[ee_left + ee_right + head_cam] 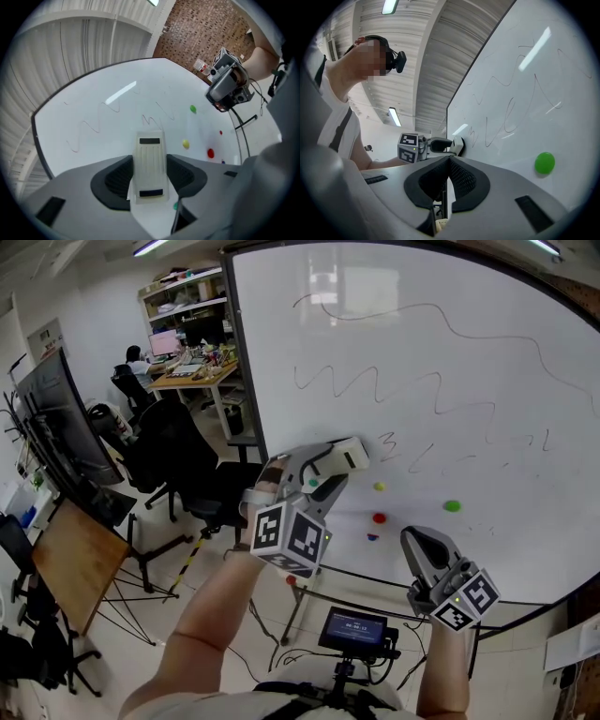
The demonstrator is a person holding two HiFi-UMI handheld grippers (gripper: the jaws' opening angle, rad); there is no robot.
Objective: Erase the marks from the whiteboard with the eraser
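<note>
Facing the whiteboard (pixel 422 352), left gripper (pixel 330 468) holds the eraser (pixel 150 164) between its jaws; right gripper (pixel 446 180), jaws together.

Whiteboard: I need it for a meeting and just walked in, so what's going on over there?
A person holds a tool in each hand. The left tool grips a white eraser against or very near the whiteboard, beside the lower scribbles. The right tool is shut, empty and held lower. The wavy marks run across most of the board, so little looks erased yet.
</note>
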